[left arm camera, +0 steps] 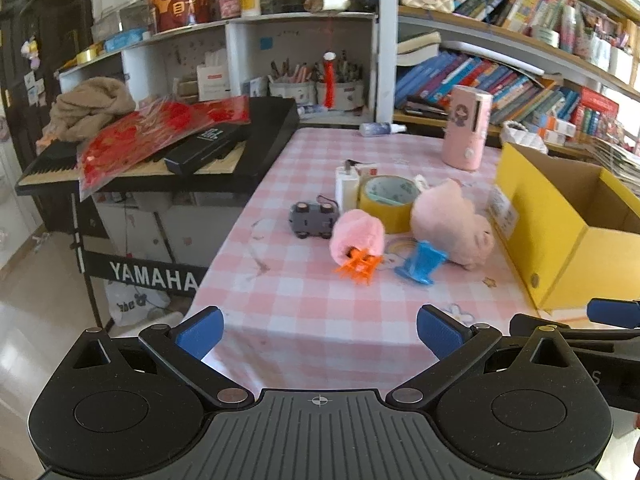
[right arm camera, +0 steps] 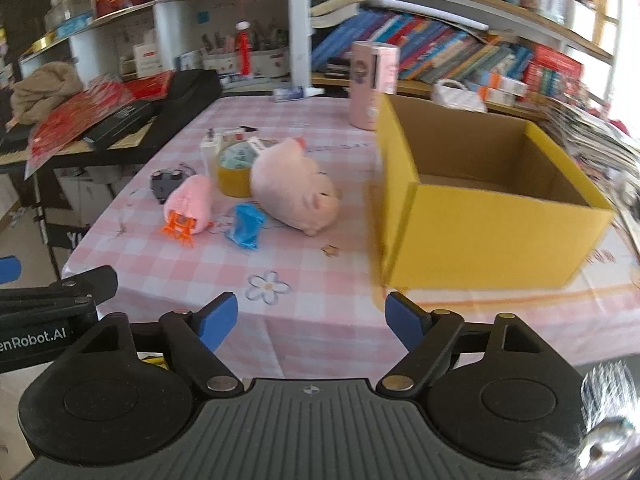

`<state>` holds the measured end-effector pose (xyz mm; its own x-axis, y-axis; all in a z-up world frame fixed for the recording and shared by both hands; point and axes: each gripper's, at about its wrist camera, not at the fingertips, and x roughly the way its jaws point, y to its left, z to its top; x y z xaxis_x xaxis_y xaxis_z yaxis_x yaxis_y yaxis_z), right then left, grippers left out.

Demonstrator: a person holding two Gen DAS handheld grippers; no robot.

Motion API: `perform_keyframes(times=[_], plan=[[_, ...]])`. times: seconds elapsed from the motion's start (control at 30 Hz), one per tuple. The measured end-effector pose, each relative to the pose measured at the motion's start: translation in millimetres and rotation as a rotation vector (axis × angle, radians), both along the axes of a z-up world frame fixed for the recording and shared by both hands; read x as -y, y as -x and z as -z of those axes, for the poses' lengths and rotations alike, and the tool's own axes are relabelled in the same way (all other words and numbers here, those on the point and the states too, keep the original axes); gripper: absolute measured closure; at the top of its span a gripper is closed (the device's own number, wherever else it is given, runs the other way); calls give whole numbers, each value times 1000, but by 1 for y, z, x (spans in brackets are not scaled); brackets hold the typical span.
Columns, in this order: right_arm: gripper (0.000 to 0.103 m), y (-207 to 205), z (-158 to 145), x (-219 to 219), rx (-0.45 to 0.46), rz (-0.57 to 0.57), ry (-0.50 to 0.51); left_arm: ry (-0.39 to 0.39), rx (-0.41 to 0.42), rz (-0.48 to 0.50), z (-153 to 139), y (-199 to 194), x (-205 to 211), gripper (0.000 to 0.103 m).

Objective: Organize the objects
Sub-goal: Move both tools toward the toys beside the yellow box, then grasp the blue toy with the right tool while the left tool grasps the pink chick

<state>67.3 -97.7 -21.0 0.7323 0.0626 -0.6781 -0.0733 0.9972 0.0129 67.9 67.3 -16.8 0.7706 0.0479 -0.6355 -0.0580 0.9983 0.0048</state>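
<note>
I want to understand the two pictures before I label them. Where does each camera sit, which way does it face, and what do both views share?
Left wrist: sits on the left tongs, faces forward and down over the pink checked table toward the keyboard; shows its own open blue pads and, at right, part of the right tongs.
Right wrist: sits on the right tongs, open, faces the yellow box; part of the left tongs shows at left.
Shared: plush pig, tape roll, blue clip, yellow box, bookshelves.
</note>
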Motion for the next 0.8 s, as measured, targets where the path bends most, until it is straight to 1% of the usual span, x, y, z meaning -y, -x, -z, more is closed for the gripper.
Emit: perform_keyframes(times=[0.13, 0.23, 0.33, 0.4, 0.43, 0.5, 0.63, 0.8], plan=[[26, -21, -1, -7, 11, -52, 4, 35, -6, -20, 1, -17, -7, 0], [26, -36, 0, -11, 12, -76, 4, 36, -12, -35, 2, -28, -9, 1], [27, -53, 4, -13, -11, -111, -4, 37, -14, -60, 4, -37, -12, 2], [32, -63, 8, -17, -30, -144, -8, 42, -14, -84, 4, -43, -16, 2], [34, -68, 10, -19, -42, -163, -8, 48, -13, -95, 3, -46, -18, 2], [41, -78, 15, -24, -62, -197, -9, 61, -10, -113, 3, -52, -22, 2], [45, -97, 23, -29, -86, -234, -29, 77, -12, -126, 2, -63, -24, 2], [49, -124, 33, -27, -99, -219, -86, 74, -18, -130, 1, -76, -26, 2]])
